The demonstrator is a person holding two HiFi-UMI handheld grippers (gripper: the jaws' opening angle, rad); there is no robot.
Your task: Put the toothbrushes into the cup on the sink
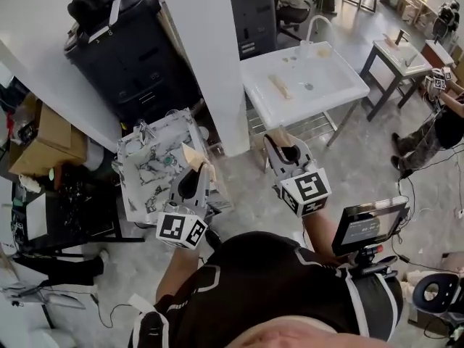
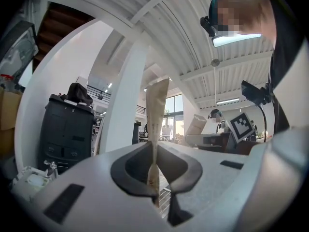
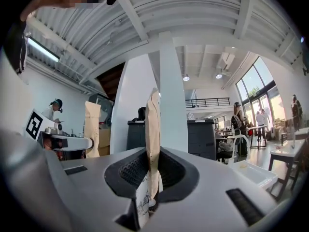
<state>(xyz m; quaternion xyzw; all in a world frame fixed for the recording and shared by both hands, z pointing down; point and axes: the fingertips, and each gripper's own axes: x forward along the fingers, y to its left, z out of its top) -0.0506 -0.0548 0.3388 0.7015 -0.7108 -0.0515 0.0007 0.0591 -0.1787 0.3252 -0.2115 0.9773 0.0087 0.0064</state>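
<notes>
Head view is showing the left claw (image 1: 194, 171) and the right claw (image 1: 284, 147) raised side by side in front of the person's chest, each pinching a flat tan paper packet. The left packet (image 1: 196, 154) and the right packet (image 1: 281, 136) are sticking out past the claw tips, well apart from the white sink (image 1: 341, 85) farther ahead.

Left gripper view is showing the left claw (image 2: 155, 175) pressing on the lower end of its packet (image 2: 157, 115), which is standing edge-on, long and thin, leaning slightly at the top.

Right gripper view is showing the right claw (image 3: 150, 178) clamping its packet (image 3: 153, 129) the same way. A white strip with small dark print is hanging at the bottom (too small to read).

Black-and-white square markers are showing on the cubes of both claws; no other writing is legible. Both forearms are bending up from the elbows, with the cubes nearest the body and the claws pointing away.
</notes>
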